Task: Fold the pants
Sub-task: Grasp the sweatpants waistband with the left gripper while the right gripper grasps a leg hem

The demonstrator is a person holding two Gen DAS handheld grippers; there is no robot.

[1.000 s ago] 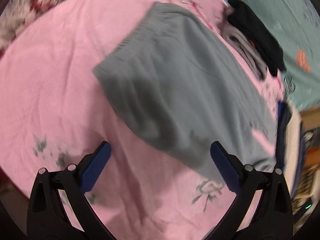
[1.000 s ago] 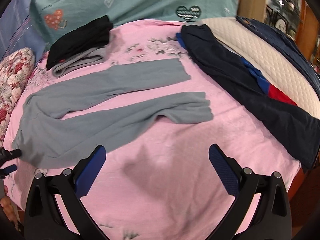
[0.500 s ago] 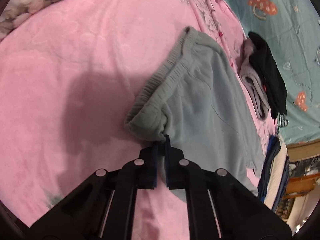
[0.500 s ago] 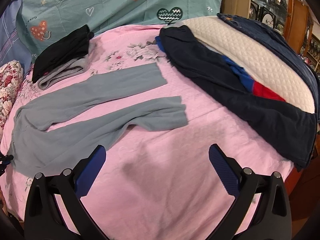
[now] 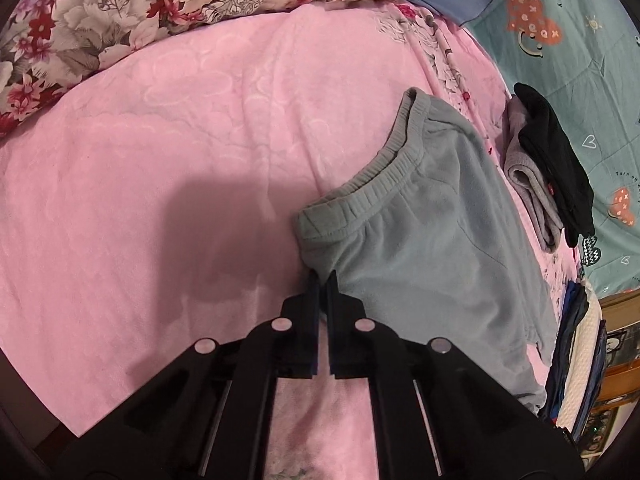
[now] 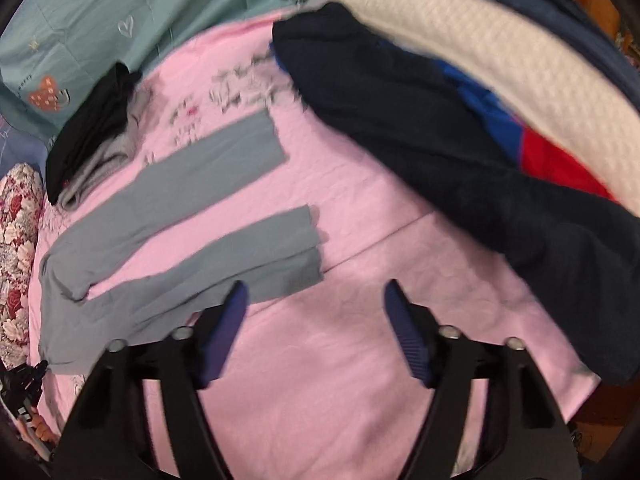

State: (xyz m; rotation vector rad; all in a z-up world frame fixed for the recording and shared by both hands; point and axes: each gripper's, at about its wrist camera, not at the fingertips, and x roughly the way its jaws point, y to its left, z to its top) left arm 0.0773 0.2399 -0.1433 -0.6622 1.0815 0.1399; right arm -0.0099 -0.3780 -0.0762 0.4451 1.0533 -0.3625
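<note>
On a pink bed (image 5: 160, 160), grey pants (image 5: 432, 248) lie spread flat, waistband at 12 o'clock of the left tool (image 5: 323, 280), which is clenched on the waistband's near corner. In the right wrist view the two pant legs stretch toward 2 o'clock, and the right tool (image 6: 316, 300) hovers released, its left finger over the nearer leg's cuff. Dark blue clothing (image 6: 440, 140) lies at 1 o'clock.
</note>
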